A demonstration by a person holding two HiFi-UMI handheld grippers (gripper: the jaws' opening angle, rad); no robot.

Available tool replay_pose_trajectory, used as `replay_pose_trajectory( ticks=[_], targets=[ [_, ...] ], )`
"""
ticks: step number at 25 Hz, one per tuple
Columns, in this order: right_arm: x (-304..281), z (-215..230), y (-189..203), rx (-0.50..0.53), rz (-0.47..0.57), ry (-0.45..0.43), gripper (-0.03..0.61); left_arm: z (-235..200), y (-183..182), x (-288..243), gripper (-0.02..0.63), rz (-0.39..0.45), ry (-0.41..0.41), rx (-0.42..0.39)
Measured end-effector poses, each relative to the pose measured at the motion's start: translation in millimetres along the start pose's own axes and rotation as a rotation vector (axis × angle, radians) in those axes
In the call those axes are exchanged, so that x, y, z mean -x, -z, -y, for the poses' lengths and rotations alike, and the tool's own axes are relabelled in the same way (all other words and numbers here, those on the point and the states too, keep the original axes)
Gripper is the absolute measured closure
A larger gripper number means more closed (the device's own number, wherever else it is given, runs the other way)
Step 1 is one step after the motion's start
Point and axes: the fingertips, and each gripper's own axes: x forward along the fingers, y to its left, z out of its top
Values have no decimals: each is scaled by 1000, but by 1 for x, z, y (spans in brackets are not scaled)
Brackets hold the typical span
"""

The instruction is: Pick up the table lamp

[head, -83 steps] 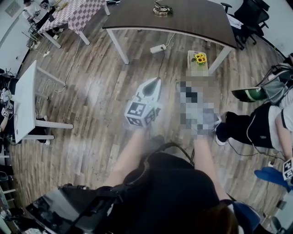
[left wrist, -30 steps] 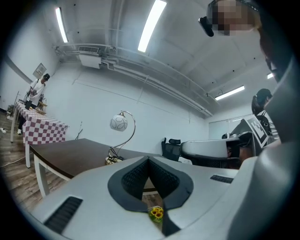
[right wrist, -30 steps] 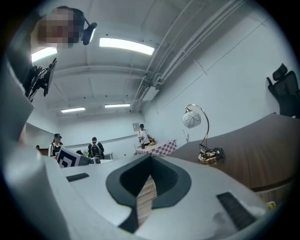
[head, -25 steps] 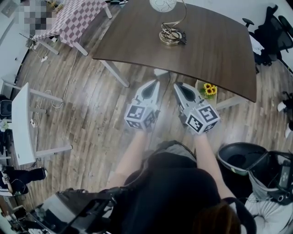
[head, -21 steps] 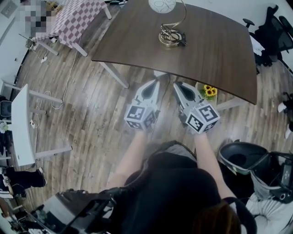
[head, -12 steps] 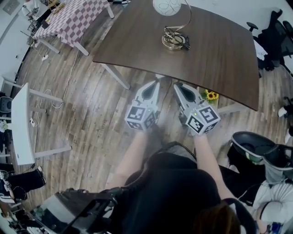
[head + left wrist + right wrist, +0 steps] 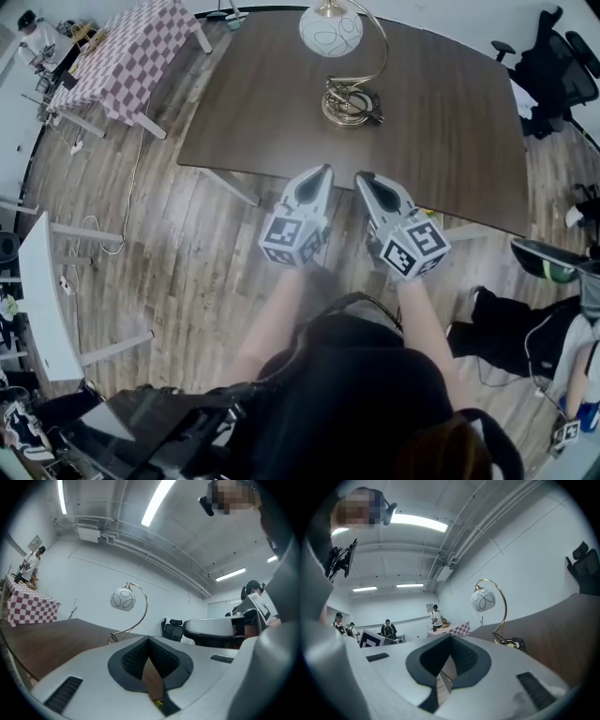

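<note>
The table lamp [image 7: 349, 61] stands on the dark brown table [image 7: 450, 131]: a white globe shade [image 7: 330, 31] on a curved gold arm, over a round gold base [image 7: 346, 106]. It also shows as the lamp [image 7: 125, 606] in the left gripper view and the lamp [image 7: 494, 611] in the right gripper view, ahead of both. My left gripper [image 7: 322, 170] and right gripper [image 7: 364, 176] are held side by side at the table's near edge, short of the lamp. Both are shut with nothing between the jaws.
A checkered-cloth table [image 7: 122, 52] stands at the far left, a white table [image 7: 42, 300] at the left. Office chairs [image 7: 553, 56] sit beyond the brown table's right end. A person [image 7: 525, 328] sits on the floor at right. Cables lie on the wooden floor.
Both grippers and the view have advanced toward the brown table; the lamp now sits closer and fully in view. The grippers' tips have reached the table's near edge. Jaws stay shut.
</note>
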Motion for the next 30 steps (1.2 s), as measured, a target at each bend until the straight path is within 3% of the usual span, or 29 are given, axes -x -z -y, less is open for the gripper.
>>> replay_pose_trajectory(
  ticks=[8,18,30],
  targets=[
    [-47,30,-7,-38,7,81,580,-31,-14,-48,614,-34,95,24],
    [-88,57,-3,-53,2,152,580,-74,-9,-85,614,-70,142,50],
    [-134,88,-1,-77,19,256,580,-111,-3,-127,614,-126,256,41]
  ],
)
